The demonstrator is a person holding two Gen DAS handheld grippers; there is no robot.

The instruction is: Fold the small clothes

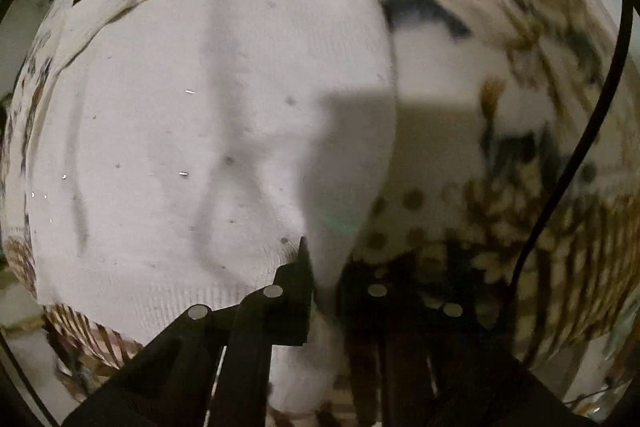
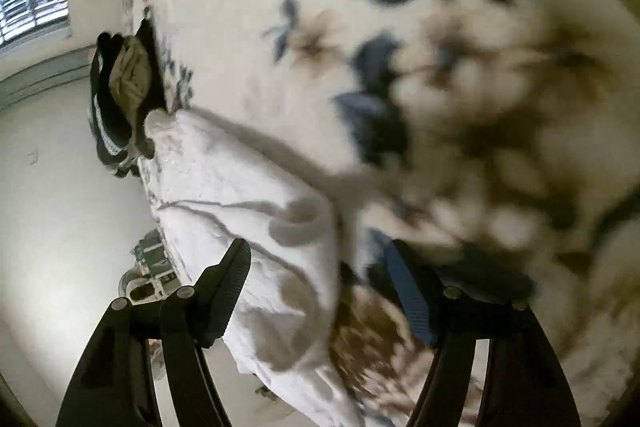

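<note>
**White knit on floral bedspread, both claws low**

I see no readable writing or brand mark in either view; both are blurred. The white knit garment lies spread on a floral bedspread, ribbed hem toward my left claw. Left claw: fingers close together with white fabric between them, apparently pinching the garment's edge. Right claw: spread wide, straddling the garment's crumpled edge, gripping nothing. Dark clothes sit beyond.

Floral bedspread, window w/ blinds, dark clothes pile.
</note>
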